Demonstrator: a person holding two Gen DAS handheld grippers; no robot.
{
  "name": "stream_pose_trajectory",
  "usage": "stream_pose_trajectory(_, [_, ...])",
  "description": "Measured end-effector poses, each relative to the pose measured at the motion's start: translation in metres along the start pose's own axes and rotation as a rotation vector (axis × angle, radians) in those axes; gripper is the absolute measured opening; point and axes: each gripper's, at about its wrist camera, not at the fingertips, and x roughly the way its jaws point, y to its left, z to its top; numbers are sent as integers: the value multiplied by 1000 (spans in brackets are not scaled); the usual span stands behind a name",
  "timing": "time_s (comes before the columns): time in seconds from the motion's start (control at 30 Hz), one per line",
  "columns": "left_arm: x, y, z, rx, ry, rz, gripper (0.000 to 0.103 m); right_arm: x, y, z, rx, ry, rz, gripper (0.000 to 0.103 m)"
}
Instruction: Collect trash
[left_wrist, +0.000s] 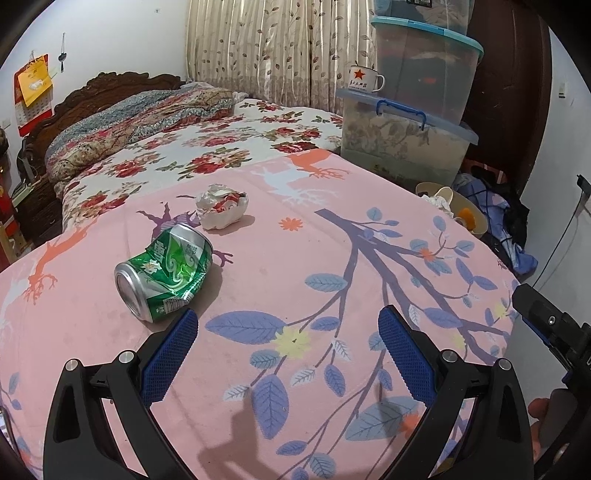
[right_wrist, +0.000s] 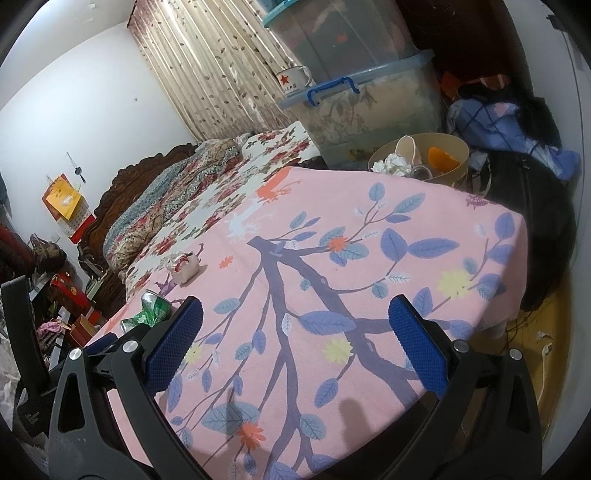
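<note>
left gripper (left_wrist: 286, 332) spread wide, holding nothing, above the pink leaf-printed cloth (left_wrist: 258, 273) | crushed green aluminium can (left_wrist: 164, 271) lay on its side just beyond its left finger | crumpled white-and-red paper wad (left_wrist: 221, 206) sat farther back | right gripper (right_wrist: 295, 325) spread, empty | round beige waste bin (right_wrist: 421, 157) stood past the cloth's far edge

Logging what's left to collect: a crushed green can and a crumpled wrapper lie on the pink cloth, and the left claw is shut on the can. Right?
Not quite. The left claw is open and empty, beside the can; the left wrist view shows it. The wrapper lies on the cloth.
</note>
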Motion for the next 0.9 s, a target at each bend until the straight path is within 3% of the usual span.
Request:
stream_pose_trajectory(0.2, [2, 4, 0, -24, 12, -9, 94, 1, 2, 0, -6, 3, 3, 100])
stream_pose_trajectory(0.9, [7, 12, -1, -32, 8, 65, 94, 8, 6, -1, -19, 26, 12, 100])
